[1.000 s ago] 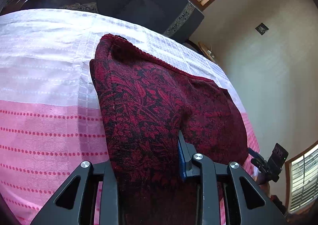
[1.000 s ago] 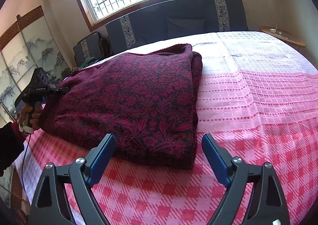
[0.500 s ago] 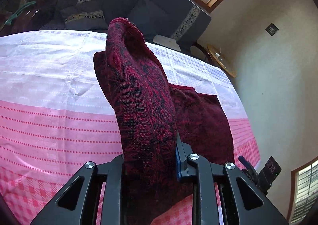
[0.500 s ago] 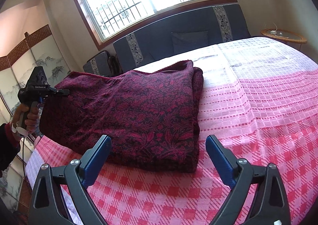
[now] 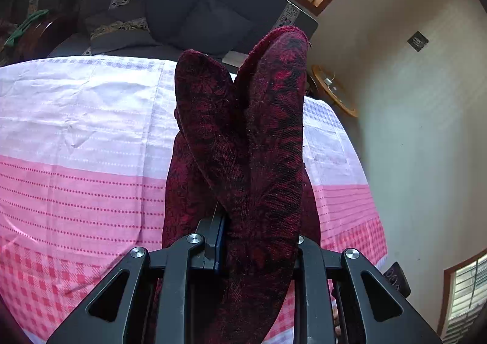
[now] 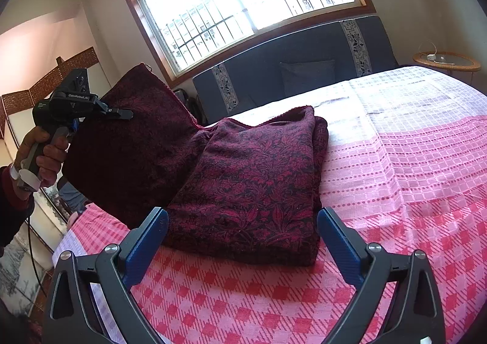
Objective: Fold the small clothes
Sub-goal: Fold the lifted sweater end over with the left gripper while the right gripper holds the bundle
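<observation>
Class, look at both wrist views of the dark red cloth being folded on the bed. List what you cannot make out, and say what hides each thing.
- Left wrist view: the left gripper has its right finger buried under the dark red cloth.
- Right wrist view: the lifted flap hides the bedspread behind it.
- Right wrist view: the person's hand is cut off at the left edge.
- Items on the round side table are too small to name.

Bed [image 6: 426, 161] under pink-and-white checked cover, dark red patterned garment [image 6: 258, 185] lying partly folded on it
</observation>
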`<action>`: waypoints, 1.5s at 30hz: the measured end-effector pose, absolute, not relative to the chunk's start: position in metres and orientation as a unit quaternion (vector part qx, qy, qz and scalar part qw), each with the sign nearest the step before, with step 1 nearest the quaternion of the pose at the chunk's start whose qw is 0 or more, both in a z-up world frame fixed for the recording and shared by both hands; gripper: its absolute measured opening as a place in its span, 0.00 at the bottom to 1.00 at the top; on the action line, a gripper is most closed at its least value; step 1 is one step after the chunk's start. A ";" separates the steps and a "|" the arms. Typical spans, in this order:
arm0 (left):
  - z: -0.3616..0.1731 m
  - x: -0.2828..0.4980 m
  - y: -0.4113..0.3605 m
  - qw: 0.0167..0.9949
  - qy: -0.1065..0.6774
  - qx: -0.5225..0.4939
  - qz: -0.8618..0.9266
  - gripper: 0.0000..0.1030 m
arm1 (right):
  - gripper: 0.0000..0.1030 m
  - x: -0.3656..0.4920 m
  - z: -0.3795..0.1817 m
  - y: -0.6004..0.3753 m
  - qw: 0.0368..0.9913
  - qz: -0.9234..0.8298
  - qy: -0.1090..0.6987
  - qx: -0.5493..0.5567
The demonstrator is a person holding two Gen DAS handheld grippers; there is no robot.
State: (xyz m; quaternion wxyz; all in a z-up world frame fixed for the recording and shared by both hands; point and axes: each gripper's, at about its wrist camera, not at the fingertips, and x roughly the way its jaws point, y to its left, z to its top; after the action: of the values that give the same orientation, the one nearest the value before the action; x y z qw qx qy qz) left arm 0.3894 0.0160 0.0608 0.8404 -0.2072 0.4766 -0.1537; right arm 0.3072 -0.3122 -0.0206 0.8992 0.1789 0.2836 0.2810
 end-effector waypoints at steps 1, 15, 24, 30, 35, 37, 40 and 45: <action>0.062 0.389 0.011 0.842 0.477 -0.203 -0.152 0.22 | 0.95 0.308 -0.016 -0.311 0.889 0.305 0.279 0.198; 0.062 0.382 0.026 0.842 0.470 -0.234 -0.124 0.22 | 0.13 0.481 -0.009 -0.149 0.833 0.344 0.415 0.124; 0.055 0.386 0.006 0.832 0.473 -0.257 -0.134 0.22 | 0.12 0.551 -0.065 -0.149 0.718 0.354 0.525 0.288; 0.055 0.390 -0.013 0.830 0.475 -0.257 -0.141 0.22 | 0.18 0.512 -0.041 -0.215 0.743 0.369 0.446 0.336; 0.054 0.392 -0.030 0.830 0.478 -0.254 -0.133 0.21 | 0.23 0.459 -0.047 -0.271 0.745 0.375 0.425 0.353; 0.054 0.393 -0.040 0.830 0.479 -0.255 -0.130 0.21 | 0.25 0.444 -0.052 -0.280 0.747 0.371 0.425 0.353; 0.057 0.398 -0.058 0.833 0.478 -0.250 -0.126 0.21 | 0.27 0.428 -0.059 -0.292 0.751 0.374 0.414 0.354; 0.052 0.413 -0.092 0.829 0.490 -0.238 -0.129 0.21 | 0.30 0.430 -0.069 -0.306 0.746 0.371 0.399 0.384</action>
State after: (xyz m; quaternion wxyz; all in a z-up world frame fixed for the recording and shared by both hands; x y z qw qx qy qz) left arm 0.4130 -0.0917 0.0522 0.8286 -0.2377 0.4902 -0.1286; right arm 0.4295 -0.3057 -0.0693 0.7458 0.3841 0.3985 0.3708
